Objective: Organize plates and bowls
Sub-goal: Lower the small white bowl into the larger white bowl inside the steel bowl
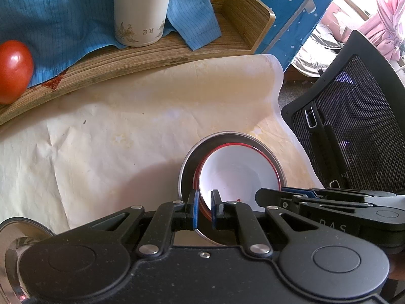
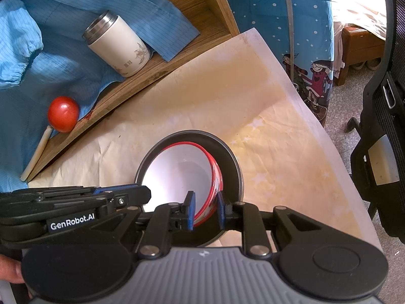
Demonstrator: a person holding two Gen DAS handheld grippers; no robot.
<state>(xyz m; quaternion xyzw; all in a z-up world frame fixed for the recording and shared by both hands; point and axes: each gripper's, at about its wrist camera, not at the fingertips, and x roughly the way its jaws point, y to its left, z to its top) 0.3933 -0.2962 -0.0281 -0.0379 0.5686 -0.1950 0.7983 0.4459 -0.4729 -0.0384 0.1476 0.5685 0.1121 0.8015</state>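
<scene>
Left wrist view: my left gripper (image 1: 204, 209) is clenched on the near rim of the red-rimmed white bowl (image 1: 238, 172), one blue pad outside the wall and one inside. That bowl sits tilted inside a metal bowl (image 1: 186, 167), which rests on the cream paper (image 1: 101, 131) covering the surface. At the lower left edge I see part of a shiny metal plate (image 1: 15, 235), partly hidden by my gripper body. My right gripper (image 1: 268, 195) reaches in from the right, its tip at the white bowl's rim.

Right wrist view: my right gripper (image 2: 205, 211) straddles the other side of the same white bowl (image 2: 182, 169). Its pads stand on either side of the red-striped wall, but I cannot tell whether they press on it or stand just off it. The bowl leans against the right wall of the metal bowl (image 2: 227, 157). My left gripper (image 2: 136, 192) enters from the left, its tip at the bowl's rim.

Behind the paper, a wooden tray (image 1: 227, 33) holds a blue garment (image 1: 50, 12), a white canister (image 1: 143, 10) standing upright, and a tomato (image 1: 14, 71) at the tray's left end. A black mesh chair (image 1: 359, 126) stands off the surface's right edge.
</scene>
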